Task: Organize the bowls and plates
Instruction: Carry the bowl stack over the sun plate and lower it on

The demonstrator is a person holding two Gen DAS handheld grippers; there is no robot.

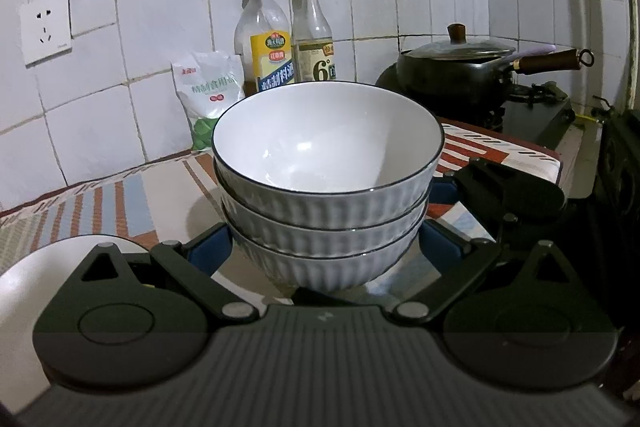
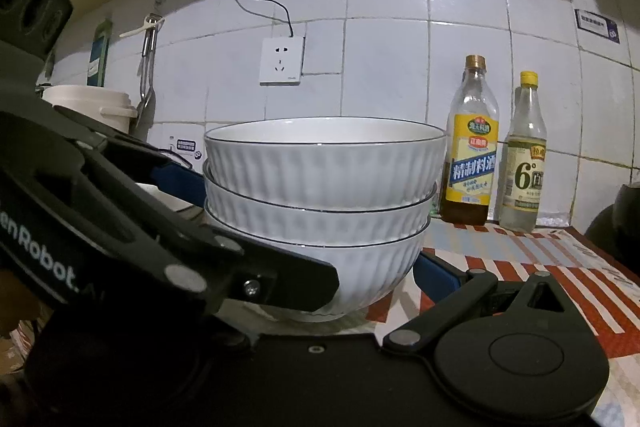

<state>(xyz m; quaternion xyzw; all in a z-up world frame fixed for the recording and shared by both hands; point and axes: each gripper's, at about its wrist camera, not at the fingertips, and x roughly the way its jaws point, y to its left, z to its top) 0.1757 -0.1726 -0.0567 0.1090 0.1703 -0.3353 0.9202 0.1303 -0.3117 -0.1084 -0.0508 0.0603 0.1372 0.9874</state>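
Three white ribbed bowls with dark rims are nested in a stack [image 1: 328, 195] on the striped counter cloth; the stack also shows in the right wrist view [image 2: 320, 195]. My left gripper [image 1: 324, 251] has its blue-padded fingers [image 1: 208, 251] on both sides of the lowest bowl, closed against it. My right gripper [image 2: 320, 267] also straddles the lowest bowl, with one blue finger [image 2: 436, 273] at its right side. The left gripper's arm crosses the right wrist view at the left. A white plate [image 1: 36, 275] lies at the lower left of the left wrist view.
Two sauce bottles [image 1: 266, 39] and a salt bag [image 1: 210, 87] stand against the tiled wall behind the stack. A lidded black pan [image 1: 460, 67] sits on a gas stove at the right. A white pot [image 2: 92, 105] and a wall socket [image 2: 280, 61] are at the left.
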